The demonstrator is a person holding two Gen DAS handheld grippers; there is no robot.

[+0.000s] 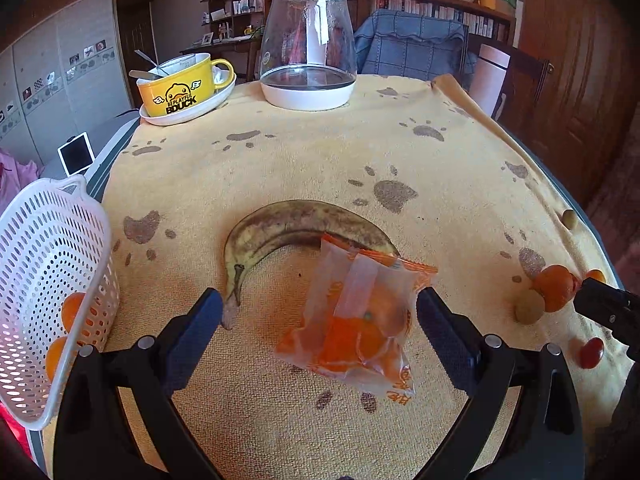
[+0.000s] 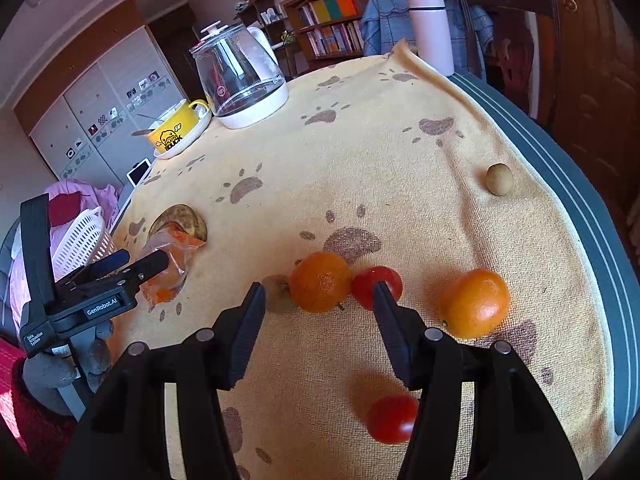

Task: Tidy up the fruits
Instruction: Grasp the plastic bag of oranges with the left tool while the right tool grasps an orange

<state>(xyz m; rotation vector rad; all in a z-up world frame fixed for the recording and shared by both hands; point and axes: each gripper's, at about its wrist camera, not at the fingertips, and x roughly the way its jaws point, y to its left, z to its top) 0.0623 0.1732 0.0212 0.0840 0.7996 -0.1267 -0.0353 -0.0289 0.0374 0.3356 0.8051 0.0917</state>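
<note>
The left tool (image 1: pixel 318 306) hovers with its fingers spread wide on either side of a bagged orange (image 1: pixel 356 322), not touching it. The bag lies on the yellow paw-print cloth (image 1: pixel 320 152) covering the surface, its far end overlapping a spotted banana (image 1: pixel 288 224). At the left edge a white basket (image 1: pixel 52 272) holds two oranges. The right tool (image 2: pixel 318 300) is also spread apart, poised near a loose orange (image 2: pixel 320 282) and a red tomato (image 2: pixel 370 284); another orange (image 2: pixel 474 304) sits to the right.

Wrapped orange (image 1: pixel 356 320) before banana (image 1: pixel 296 228) (touching), basket (image 1: pixel 52 280) left
</note>
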